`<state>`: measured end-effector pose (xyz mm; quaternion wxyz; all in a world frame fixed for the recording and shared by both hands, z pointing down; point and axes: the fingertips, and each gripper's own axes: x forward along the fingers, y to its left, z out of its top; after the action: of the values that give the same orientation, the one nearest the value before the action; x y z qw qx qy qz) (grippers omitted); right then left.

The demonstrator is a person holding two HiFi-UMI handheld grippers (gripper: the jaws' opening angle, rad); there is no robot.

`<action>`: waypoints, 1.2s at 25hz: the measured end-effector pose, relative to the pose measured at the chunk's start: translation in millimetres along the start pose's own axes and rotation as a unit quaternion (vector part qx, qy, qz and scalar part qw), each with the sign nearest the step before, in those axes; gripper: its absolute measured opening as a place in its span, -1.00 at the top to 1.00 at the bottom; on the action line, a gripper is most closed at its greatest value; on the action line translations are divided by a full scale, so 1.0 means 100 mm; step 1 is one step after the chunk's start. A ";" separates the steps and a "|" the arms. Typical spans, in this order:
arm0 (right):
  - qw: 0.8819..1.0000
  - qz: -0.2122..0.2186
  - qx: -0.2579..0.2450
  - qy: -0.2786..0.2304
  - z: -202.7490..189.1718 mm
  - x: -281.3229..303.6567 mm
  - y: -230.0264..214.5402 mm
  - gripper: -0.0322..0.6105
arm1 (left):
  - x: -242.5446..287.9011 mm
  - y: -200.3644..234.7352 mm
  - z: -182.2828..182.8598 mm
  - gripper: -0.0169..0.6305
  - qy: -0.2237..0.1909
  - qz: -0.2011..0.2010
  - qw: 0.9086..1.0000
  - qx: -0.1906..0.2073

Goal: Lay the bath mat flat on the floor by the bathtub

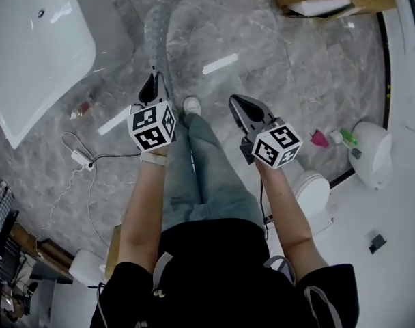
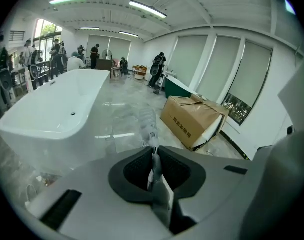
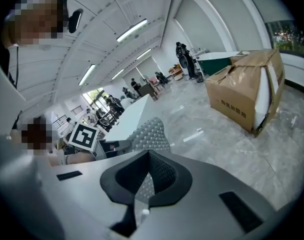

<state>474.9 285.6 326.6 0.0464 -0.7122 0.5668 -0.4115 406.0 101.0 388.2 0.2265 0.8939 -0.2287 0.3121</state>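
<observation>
Left tongs [image 1: 151, 86] and right tongs [image 1: 237, 105] tight on bath mat [image 1: 158, 29], forearms outstretched, tilted floorward.

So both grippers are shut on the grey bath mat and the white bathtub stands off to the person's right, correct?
Not quite: the bathtub stands to the person's left, as the head view shows at its upper left. The rest holds: the left gripper and the right gripper are each shut on the grey bath mat, as their own views show.
</observation>
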 end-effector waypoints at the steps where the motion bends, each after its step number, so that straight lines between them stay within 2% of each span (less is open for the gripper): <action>1: 1.000 -0.006 0.005 -0.002 -0.05 0.03 -0.10 0.82 | 0.12 -0.03 -0.04 0.79 0.001 -0.003 1.000 0.004; 8: 0.997 -0.063 0.006 -0.033 -0.27 0.24 -0.90 0.82 | 0.86 -0.26 -0.41 0.79 0.004 -0.031 0.999 0.039; 14: 0.995 -0.084 0.030 -0.040 -0.49 0.38 -1.35 0.82 | 1.29 -0.57 -0.60 0.78 0.003 -0.062 0.997 0.043; 18: 0.994 -0.100 0.039 -0.035 -0.60 0.35 -1.48 0.82 | 1.44 -0.93 -0.50 0.78 -0.009 -0.092 0.995 0.033; 23: 0.994 -0.099 0.039 -0.029 -0.63 0.25 -1.35 0.82 | 1.30 -1.28 -0.17 0.78 -0.038 -0.119 0.992 0.025; 27: 0.994 -0.097 0.040 -0.029 -0.60 0.21 -1.30 0.82 | 1.16 -1.41 0.14 0.78 -0.069 -0.123 0.990 0.016; 30: 0.995 -0.092 0.039 -0.026 -0.60 0.21 -1.29 0.82 | 1.16 -1.36 0.18 0.78 -0.076 -0.112 0.991 0.011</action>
<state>535.7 337.4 446.1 0.0503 -0.7692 0.4813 -0.4172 570.0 167.6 416.5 0.2316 0.9375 -0.1405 0.2182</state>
